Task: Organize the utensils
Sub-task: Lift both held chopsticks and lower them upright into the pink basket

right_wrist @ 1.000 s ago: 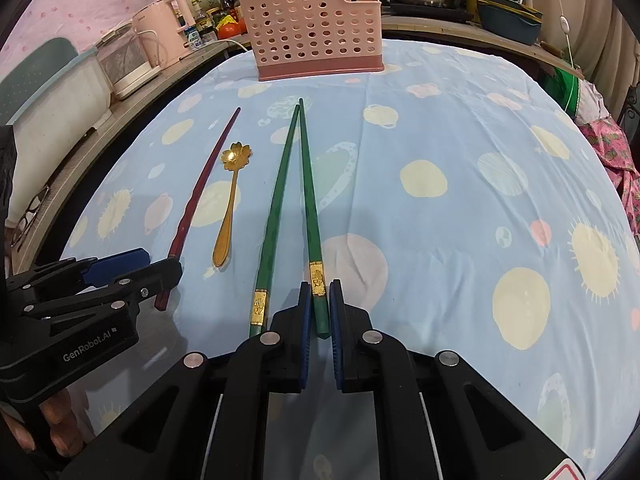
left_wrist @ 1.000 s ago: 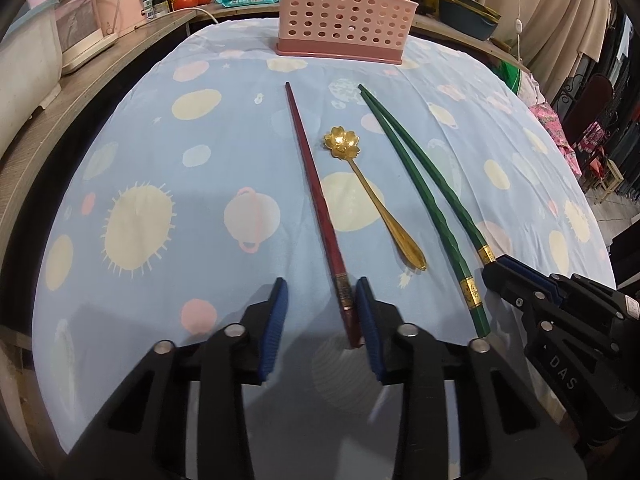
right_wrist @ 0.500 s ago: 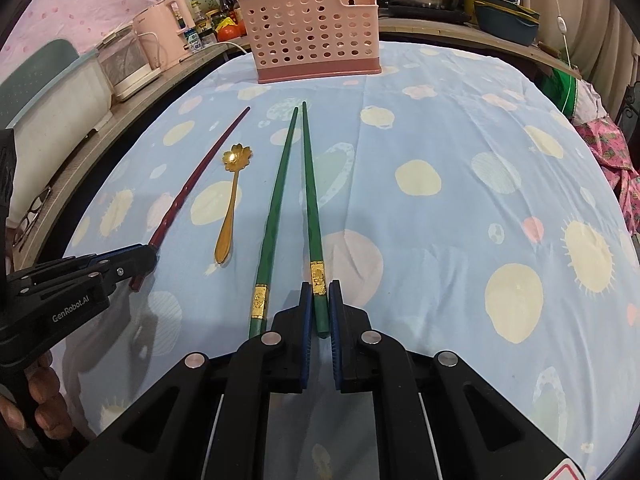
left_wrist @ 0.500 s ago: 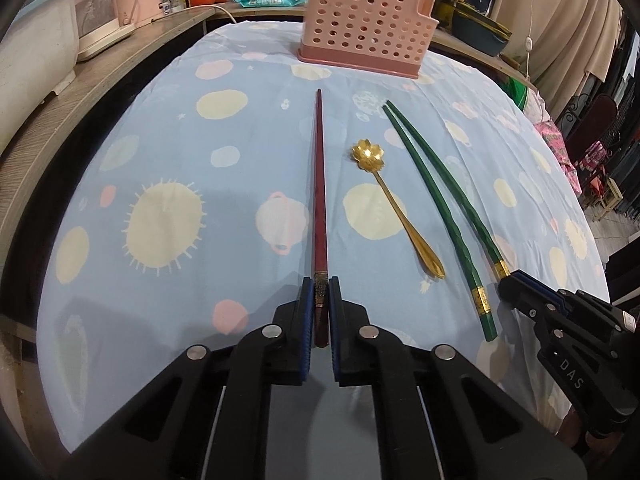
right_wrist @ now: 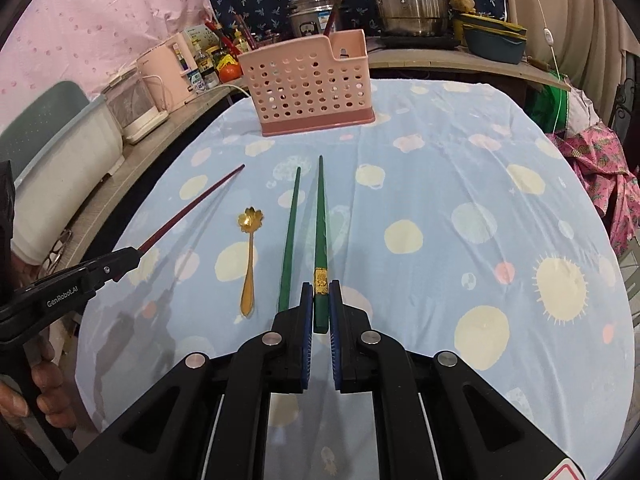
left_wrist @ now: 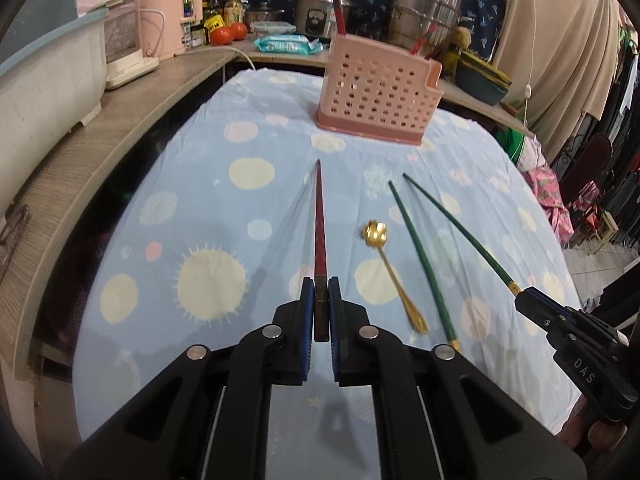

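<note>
My left gripper [left_wrist: 320, 284] is shut on the thick end of a dark red chopstick [left_wrist: 320, 220], which is lifted off the cloth with its tip pointing at the pink perforated utensil basket [left_wrist: 378, 94]. My right gripper [right_wrist: 321, 288] is shut on the gold-banded end of a green chopstick [right_wrist: 320, 220], also raised. The second green chopstick [right_wrist: 290, 236] and a gold flower-bowl spoon [right_wrist: 250, 256] lie on the blue patterned tablecloth [right_wrist: 440, 200] between the two held sticks. The basket [right_wrist: 310, 84] stands at the far edge of the cloth.
A wooden counter [left_wrist: 120, 120] runs along the left with white and pink appliances [left_wrist: 132, 44], tomatoes and bottles. Steel pots [right_wrist: 412, 0] and a dark blue bowl [right_wrist: 494, 42] stand behind the basket. Pink patterned fabric [right_wrist: 604, 168] hangs off the right side.
The left gripper closed on the red chopstick, then both grippers rose, lifting the red and one green chopstick off the cloth.
</note>
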The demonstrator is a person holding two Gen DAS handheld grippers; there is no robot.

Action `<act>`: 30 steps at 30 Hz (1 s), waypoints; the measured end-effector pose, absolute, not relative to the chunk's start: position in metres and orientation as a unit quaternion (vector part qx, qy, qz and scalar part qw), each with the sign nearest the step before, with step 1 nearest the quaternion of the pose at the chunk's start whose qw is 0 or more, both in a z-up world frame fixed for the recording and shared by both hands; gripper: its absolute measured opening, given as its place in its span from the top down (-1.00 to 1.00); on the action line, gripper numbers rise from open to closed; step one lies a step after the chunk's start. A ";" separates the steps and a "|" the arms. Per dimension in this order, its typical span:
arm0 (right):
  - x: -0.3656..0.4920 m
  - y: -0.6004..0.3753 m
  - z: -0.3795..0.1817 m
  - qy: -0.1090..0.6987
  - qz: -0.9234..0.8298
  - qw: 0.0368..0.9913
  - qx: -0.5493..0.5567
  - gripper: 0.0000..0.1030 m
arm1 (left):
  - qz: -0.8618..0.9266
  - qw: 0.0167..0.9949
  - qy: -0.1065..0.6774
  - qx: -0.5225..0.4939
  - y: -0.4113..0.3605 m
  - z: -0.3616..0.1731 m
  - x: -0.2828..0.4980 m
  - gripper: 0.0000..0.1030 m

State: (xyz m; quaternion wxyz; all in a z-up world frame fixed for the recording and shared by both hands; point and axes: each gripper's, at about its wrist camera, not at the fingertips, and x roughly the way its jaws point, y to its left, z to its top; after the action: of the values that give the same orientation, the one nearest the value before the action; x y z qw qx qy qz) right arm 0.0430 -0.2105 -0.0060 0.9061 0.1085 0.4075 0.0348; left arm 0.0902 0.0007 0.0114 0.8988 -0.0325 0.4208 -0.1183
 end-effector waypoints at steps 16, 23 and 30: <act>0.067 -0.232 0.068 0.317 0.036 0.939 0.126 0.86 | -0.119 0.929 0.347 -0.054 0.005 0.083 0.124 0.87; 0.090 -0.241 0.096 0.281 0.033 0.950 0.130 0.86 | -0.125 0.935 0.327 -0.059 -0.002 0.108 0.148 0.86; 0.117 -0.250 0.117 0.255 0.032 0.956 0.139 0.86 | -0.129 0.942 0.305 -0.058 -0.008 0.131 0.170 0.86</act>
State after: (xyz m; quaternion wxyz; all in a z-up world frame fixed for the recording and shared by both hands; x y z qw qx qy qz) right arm 0.1167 -0.2500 0.1174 0.9565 0.1387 0.2547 0.0317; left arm 0.1700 -0.0077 0.1312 0.9418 -0.0583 0.3047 -0.1295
